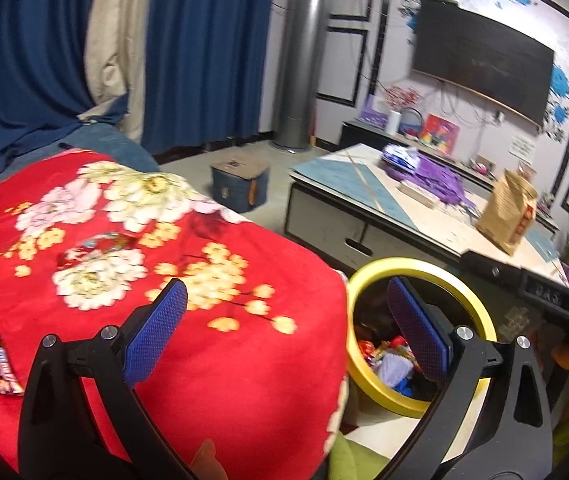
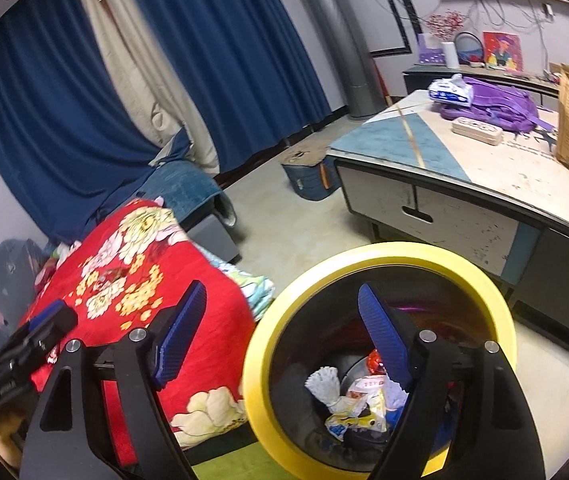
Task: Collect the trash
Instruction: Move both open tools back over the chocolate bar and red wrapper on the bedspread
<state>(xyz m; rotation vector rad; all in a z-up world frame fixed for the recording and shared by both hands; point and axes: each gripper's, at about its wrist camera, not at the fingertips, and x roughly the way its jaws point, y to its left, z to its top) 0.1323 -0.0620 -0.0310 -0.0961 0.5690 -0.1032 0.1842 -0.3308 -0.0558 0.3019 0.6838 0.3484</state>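
Both grippers are standing empty: the left gripper (image 1: 286, 332) is spreading its jaws wide above the red blanket (image 1: 220, 360), and the right gripper (image 2: 282, 340) is hanging with jaws apart over the yellow-rimmed bin (image 2: 380, 256). The snack bar wrapper (image 1: 6, 366) is lying nearest, a crumpled wrapper (image 1: 96, 246) farther. The soft blanket is probably risking a pinched fold, and the shiny wrapper may be slipping out.

Home living room, wall-mounted television (image 1: 480, 60), blue curtains (image 1: 208, 52), coffee table (image 1: 348, 184), floral red blanket (image 1: 188, 280)
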